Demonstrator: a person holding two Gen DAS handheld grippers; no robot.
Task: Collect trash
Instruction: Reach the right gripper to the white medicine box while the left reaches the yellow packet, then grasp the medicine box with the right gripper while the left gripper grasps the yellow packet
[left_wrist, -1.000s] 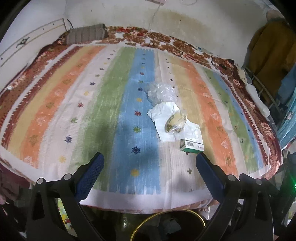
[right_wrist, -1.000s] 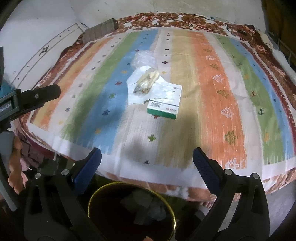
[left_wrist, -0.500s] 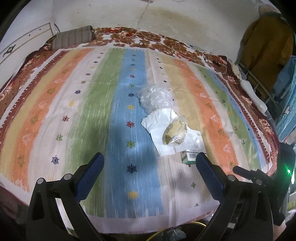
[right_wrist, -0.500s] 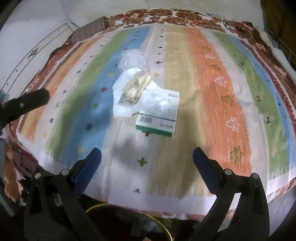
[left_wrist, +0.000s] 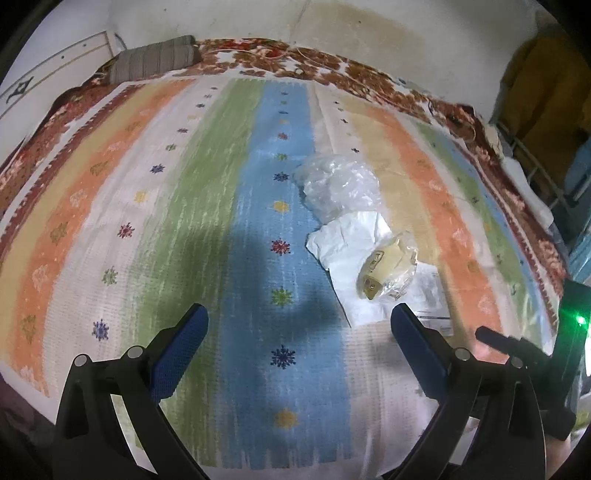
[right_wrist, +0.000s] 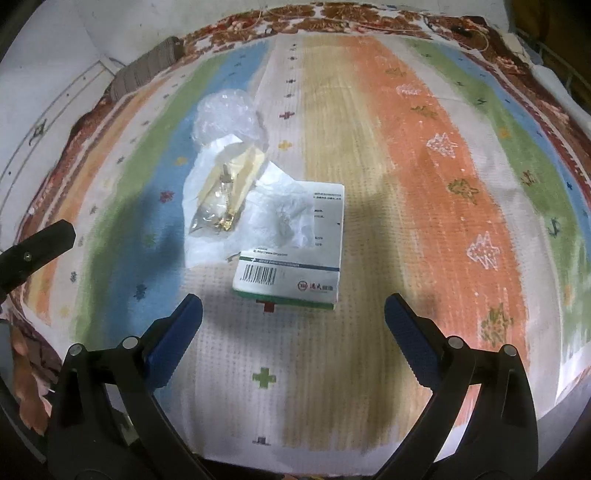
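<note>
four pieces of trash lie in one heap on the striped blanket (right_wrist: 369, 155), so nothing looks collected yet: a box (right_wrist: 295, 254), a white paper (right_wrist: 218, 236) partly over the box's far end, a small wrapper (right_wrist: 225, 192) on the paper, and a clear plastic bag (right_wrist: 225, 114) just beyond the paper. your right claw (right_wrist: 293, 325) is spread wide and empty, hovering just short of the box. your left claw (left_wrist: 299, 341) is also wide open and empty, with the paper (left_wrist: 351, 243) and wrapper (left_wrist: 388, 273) ahead of its right finger. around the box the blanket is bare on every side but the paper's, so you have room. the blanket's near edge runs below your right claw.
</note>
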